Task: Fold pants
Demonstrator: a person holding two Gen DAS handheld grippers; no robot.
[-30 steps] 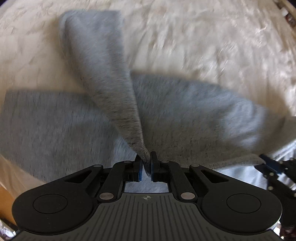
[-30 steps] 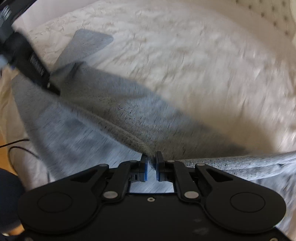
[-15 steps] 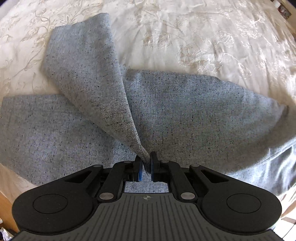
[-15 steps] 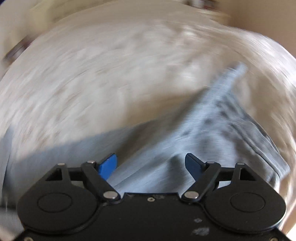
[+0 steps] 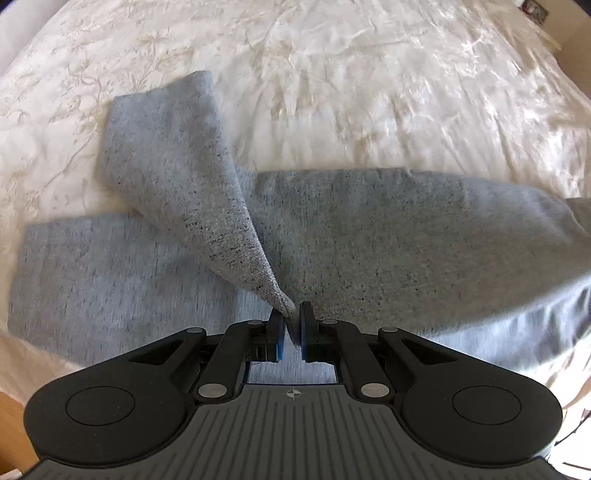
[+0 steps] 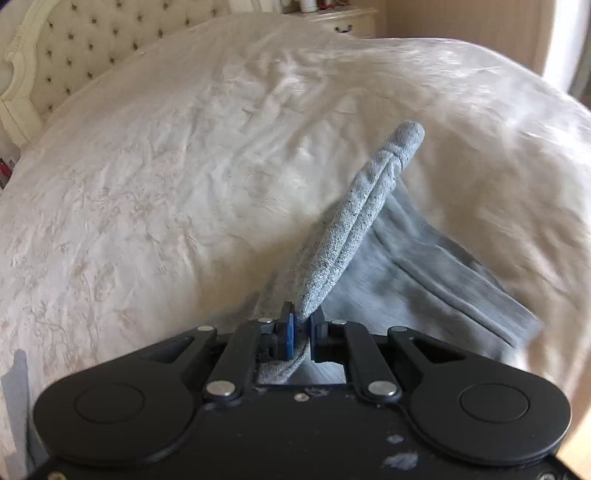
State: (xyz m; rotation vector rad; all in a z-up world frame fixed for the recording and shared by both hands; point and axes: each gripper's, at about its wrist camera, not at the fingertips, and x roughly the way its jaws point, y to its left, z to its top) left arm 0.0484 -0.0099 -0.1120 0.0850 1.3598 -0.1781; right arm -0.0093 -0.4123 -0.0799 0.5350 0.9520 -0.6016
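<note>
I hold L gripper point(image 5: 291, 325) pinched on grey sweatpants point(image 5: 369, 240), R gripper point(image 6: 302, 332) closing on waistband point(image 6: 354, 221); lift evenly, keep fabric taut.

Pants point(image 5: 351, 243) spread on bed point(image 5: 332, 92), across middle of left wrist frame. One leg point(image 5: 173, 166) crossing over rest, from upper left down to left gripper point(image 5: 291, 326) at lower centre. In right wrist frame: waistband point(image 6: 354, 221) lifted from right gripper point(image 6: 301, 326) at lower centre toward upper right, rest lying right of it. Headboard point(image 6: 74, 48) upper left; dresser point(image 6: 343, 20) top centre behind bed.
</note>
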